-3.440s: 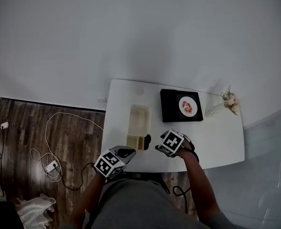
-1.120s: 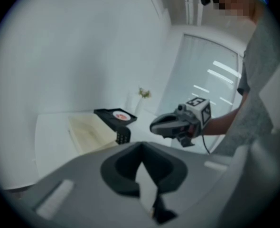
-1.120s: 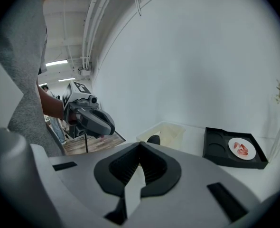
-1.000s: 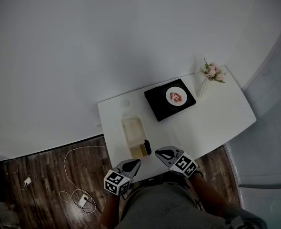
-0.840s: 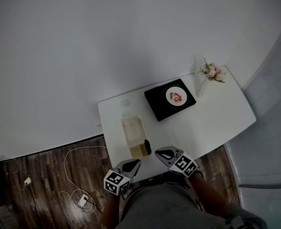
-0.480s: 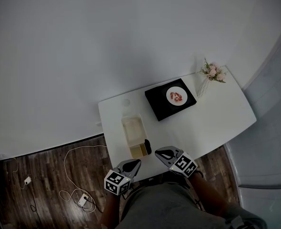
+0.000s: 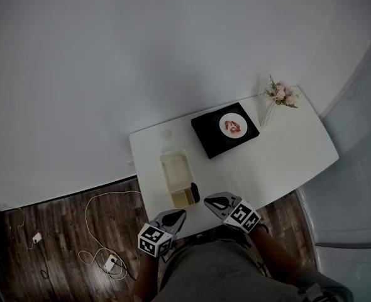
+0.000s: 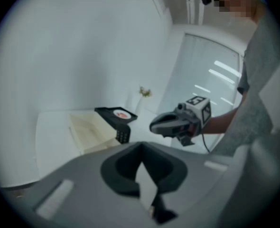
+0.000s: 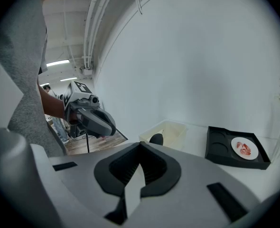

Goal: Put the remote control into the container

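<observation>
The black remote control (image 7: 195,194) stands on end at the near right corner of the cream container (image 7: 175,168); I cannot tell whether it is inside or just beside it. It also shows as the remote (image 8: 123,135) and the remote (image 9: 156,138). My left gripper (image 7: 180,214) hovers at the table's front edge, jaws together and empty, below the container. My right gripper (image 7: 208,201) is shut and empty, a short way right of the remote. Each gripper view shows the other one: the right gripper (image 8: 154,126) and the left gripper (image 9: 112,125).
A black tray (image 7: 209,138) with a white plate of red food (image 7: 234,127) sits behind the container. A vase of flowers (image 7: 280,96) stands at the white table's (image 7: 286,150) far right corner. Cables and a power strip (image 7: 110,263) lie on the wooden floor at left.
Since the oldest frame the head view has swung and my right gripper has drawn back from the remote toward my body. Over the last second nothing has moved.
</observation>
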Motion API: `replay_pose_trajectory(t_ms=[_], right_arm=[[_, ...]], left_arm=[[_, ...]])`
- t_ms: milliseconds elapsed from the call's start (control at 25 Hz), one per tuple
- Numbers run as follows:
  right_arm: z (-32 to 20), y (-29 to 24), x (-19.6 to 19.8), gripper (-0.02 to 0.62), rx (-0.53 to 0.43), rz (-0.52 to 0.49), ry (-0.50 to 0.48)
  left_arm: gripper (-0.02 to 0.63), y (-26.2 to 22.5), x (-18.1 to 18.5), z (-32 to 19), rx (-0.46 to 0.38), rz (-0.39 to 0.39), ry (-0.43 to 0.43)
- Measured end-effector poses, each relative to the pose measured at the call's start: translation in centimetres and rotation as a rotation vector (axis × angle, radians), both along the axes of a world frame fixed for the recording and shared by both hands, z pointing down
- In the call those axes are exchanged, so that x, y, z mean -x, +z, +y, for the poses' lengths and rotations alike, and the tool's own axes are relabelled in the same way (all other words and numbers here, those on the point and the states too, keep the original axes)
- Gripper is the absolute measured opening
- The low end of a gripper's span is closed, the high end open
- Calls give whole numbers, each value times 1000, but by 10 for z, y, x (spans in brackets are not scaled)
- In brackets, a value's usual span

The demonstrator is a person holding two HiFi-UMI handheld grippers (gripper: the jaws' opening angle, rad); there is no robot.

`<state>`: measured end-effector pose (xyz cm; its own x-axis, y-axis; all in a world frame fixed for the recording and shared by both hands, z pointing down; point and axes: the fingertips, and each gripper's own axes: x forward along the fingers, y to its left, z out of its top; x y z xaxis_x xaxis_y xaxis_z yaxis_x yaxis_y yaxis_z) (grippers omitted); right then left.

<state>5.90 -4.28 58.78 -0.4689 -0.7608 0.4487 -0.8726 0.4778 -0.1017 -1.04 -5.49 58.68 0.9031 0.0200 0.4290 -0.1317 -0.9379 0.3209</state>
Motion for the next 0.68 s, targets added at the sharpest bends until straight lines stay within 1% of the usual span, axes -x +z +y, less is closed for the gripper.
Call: replay_pose_trajectory(t_ms=[680], right_arm=[[-1,3,2,15,9,-3,-13]], left_arm=[[0,-2,-1,0,6,0,-1]])
